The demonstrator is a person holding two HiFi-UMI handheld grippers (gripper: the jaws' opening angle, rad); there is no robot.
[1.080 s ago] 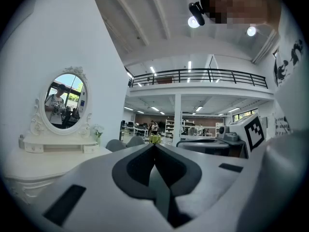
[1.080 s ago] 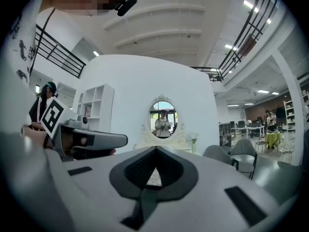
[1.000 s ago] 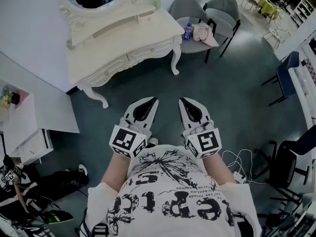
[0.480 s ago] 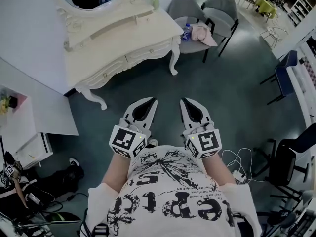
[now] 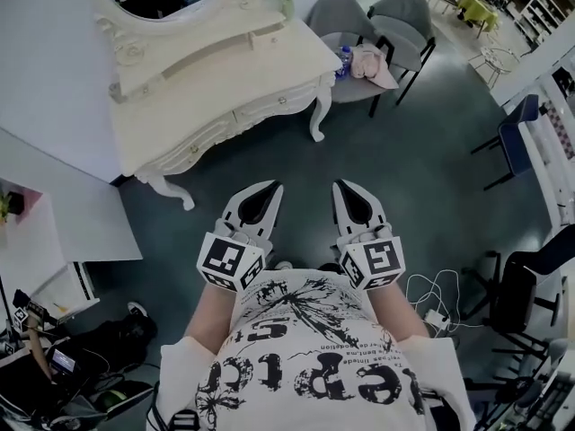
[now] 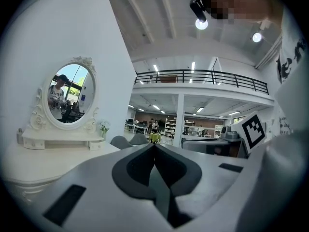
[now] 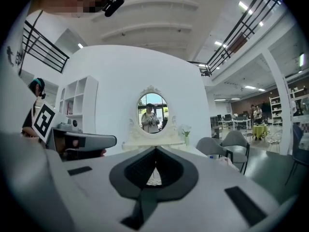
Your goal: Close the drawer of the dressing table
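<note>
Closer now, the desk (image 5: 225, 70) fills eleven o'clock of the head view. Left tool (image 5: 275, 187) and right tool (image 5: 340, 186) have advanced, jaws pinched together on nothing, well short of its drawer (image 5: 278, 102) at twelve o'clock. Judging by that gap, nothing is done: approach and push both remain.

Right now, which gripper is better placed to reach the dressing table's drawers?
Left, probably: the left gripper sits nearer the drawer fronts of the dressing table than the right gripper. Both are shut, empty and apart from it.
</note>
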